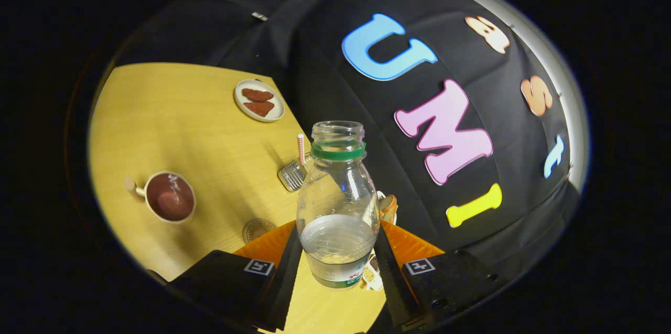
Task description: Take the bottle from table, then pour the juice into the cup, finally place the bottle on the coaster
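Sharp, evenly lit; fisheye bends edges (bottle [338, 203] glints)

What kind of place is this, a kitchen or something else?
Likely a staged recording booth, not a kitchen: a black cloth wall backs a small wooden table set with a cup and snack plate, while the gripper grips an uncapped bottle.

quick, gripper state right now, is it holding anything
Gripper: shut on the bottle, one finger pressing each side of its lower body; the bottle is uncapped and held off the table.
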`<action>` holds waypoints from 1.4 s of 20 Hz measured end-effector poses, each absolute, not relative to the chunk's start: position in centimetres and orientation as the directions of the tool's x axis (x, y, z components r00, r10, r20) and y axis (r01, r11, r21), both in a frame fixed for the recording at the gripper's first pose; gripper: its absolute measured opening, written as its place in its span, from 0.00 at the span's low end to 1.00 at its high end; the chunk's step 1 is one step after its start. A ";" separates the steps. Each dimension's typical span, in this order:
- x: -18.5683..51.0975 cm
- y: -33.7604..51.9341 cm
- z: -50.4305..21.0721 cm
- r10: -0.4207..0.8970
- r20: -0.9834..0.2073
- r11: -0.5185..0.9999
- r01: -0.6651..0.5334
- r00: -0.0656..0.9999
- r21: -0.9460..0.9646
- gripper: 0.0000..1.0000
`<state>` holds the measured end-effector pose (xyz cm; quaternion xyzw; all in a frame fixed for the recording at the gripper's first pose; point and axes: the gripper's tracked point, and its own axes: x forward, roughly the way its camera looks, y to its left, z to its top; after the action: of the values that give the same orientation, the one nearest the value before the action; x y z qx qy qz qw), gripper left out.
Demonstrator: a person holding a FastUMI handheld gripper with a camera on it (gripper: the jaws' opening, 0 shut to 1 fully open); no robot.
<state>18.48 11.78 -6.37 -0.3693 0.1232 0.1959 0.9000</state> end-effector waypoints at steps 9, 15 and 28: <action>19.3 12.2 -6.5 0.383 -0.304 0.844 -0.464 0.872 -0.270 0.75; 20.3 13.9 -10.2 0.441 -0.275 0.865 -0.486 0.854 -0.126 0.75; 25.0 15.3 -16.5 0.494 -0.224 0.869 -0.479 0.840 0.123 0.75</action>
<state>25.00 15.34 -16.49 0.0310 0.1250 0.2538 0.9586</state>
